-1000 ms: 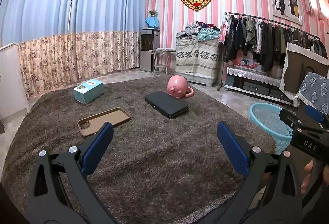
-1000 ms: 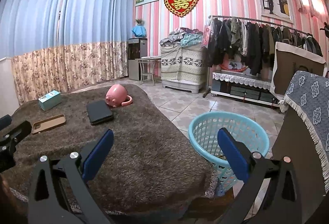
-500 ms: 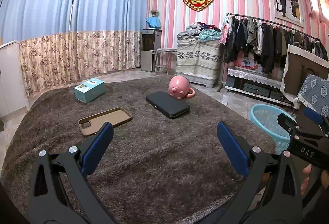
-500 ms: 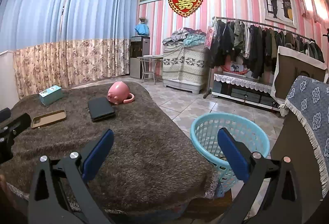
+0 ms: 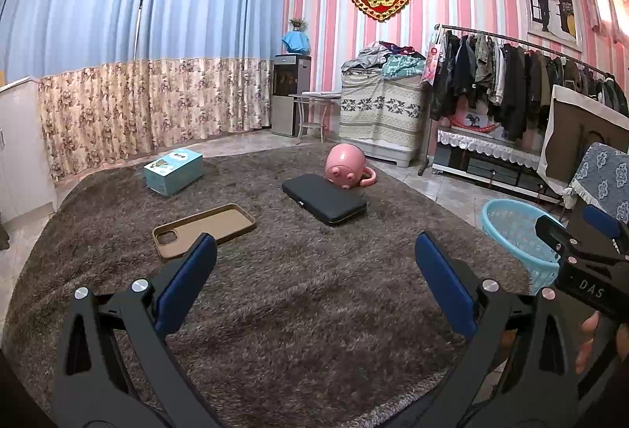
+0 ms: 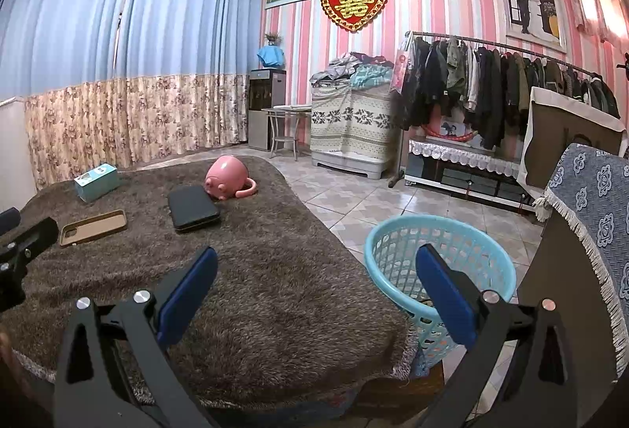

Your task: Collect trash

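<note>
A brown shaggy cloth covers the table [image 5: 298, 294]. On it lie a brown phone case [image 5: 204, 227], a black flat case [image 5: 324, 198], a pink pig-shaped mug [image 5: 348, 168] on its side and a teal box [image 5: 173, 170]. A light blue basket [image 6: 440, 263] stands on the floor off the table's right edge. My left gripper [image 5: 314, 278] is open and empty above the near cloth. My right gripper [image 6: 314, 282] is open and empty over the table's right edge, beside the basket. The right gripper also shows in the left wrist view [image 5: 582, 251].
A clothes rack [image 6: 491, 90] and a low cabinet [image 6: 464, 168] stand along the striped back wall. A covered piece of furniture [image 6: 589, 215] is close on the right. Curtains [image 5: 137, 74] hang at the left. The floor is tiled [image 6: 354, 200].
Both views have shifted slightly; the table items sit a little further right in each frame. Both grippers stay open and empty.
</note>
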Demonstrator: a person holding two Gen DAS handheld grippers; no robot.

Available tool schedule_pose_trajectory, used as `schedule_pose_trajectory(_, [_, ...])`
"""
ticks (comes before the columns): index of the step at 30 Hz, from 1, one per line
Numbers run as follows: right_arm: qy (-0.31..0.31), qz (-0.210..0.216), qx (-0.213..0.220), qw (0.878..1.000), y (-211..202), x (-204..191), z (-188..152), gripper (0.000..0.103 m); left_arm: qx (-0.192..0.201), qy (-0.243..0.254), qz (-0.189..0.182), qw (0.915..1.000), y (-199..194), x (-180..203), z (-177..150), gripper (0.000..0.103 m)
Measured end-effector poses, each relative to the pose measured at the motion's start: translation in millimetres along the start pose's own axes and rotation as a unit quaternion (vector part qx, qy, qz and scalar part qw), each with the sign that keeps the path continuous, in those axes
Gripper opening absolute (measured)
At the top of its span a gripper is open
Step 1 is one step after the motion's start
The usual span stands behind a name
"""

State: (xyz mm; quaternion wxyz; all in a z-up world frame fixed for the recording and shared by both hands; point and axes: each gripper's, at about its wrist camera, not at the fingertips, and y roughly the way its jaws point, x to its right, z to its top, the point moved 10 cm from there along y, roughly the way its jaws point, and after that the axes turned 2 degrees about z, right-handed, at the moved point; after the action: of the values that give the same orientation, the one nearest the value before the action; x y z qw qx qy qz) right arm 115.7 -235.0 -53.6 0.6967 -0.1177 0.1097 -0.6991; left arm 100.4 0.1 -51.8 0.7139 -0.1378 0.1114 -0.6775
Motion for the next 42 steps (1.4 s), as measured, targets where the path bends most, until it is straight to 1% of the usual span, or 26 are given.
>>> schedule_pose_trajectory(42, [0.002,-0.001,0.000,1.000,-0.9,3.9,-0.1,0.099,0.003,0.001,0.004,1.0000,3.5,-4.1,-2.1,0.098])
